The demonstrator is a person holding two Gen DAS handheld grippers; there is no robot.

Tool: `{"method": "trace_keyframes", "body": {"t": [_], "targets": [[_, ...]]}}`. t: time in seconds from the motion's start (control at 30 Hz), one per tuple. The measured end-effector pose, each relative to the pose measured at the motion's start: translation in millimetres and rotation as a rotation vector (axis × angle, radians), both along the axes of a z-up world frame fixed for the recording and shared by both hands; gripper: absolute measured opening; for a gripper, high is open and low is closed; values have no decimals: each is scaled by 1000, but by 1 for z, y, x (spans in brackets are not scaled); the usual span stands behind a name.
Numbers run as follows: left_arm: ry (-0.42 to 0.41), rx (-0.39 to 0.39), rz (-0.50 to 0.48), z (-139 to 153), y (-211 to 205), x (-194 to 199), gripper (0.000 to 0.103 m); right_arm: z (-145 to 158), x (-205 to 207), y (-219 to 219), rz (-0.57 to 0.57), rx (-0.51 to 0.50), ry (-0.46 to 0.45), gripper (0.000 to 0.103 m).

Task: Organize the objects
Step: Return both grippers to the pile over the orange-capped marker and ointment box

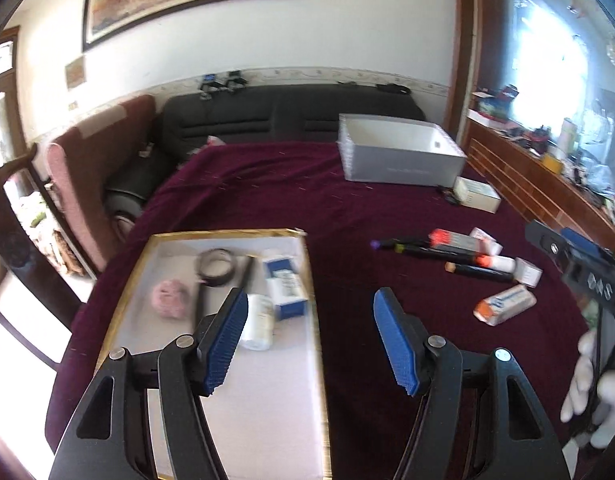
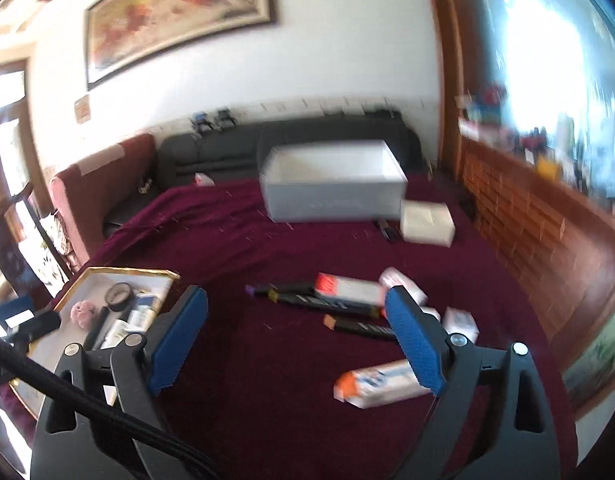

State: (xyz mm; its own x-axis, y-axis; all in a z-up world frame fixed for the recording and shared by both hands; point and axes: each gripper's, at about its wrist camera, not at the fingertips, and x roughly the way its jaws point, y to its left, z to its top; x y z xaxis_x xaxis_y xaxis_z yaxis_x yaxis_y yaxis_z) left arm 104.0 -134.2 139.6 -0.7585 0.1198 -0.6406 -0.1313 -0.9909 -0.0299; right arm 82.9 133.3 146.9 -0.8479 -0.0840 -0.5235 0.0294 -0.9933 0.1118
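Both fisheye views look forward and down across the maroon-clothed table [image 1: 267,184] toward the dark sofa. The left one sits close above the gold-rimmed white tray [image 1: 227,233] at the near left edge; the right one hangs over the middle. Both show the white open box [image 2: 335,200] at the far edge.

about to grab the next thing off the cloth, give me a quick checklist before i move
1. Left claw empty and open: ok.
2. Right claw empty and open: ok.
3. Tray has bare room left: ok.
4. Loose markers and small boxes still on the cloth: not ok, unsorted.
5. White bin contents: cannot tell, the inside is mostly hidden.
6. Sharp view of the pile: not ok, right view is blurred.
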Motion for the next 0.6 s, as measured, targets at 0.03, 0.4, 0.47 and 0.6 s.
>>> {"method": "trace_keyframes", "body": {"t": [0.03, 0.4, 0.47, 0.6], "targets": [[-9, 4, -16, -3, 8, 0, 60, -3, -7, 19, -21, -34, -30, 91], [-71, -15, -141, -29, 69, 1, 60, -72, -79, 132, -46, -294, -300, 90], [-84, -15, -143, -32, 72, 0, 59, -80, -91, 123, 48, -337, -331, 90], [-103, -17, -132, -37, 72, -1, 60, -98, -119, 103, 75, -275, -427, 90]]}}
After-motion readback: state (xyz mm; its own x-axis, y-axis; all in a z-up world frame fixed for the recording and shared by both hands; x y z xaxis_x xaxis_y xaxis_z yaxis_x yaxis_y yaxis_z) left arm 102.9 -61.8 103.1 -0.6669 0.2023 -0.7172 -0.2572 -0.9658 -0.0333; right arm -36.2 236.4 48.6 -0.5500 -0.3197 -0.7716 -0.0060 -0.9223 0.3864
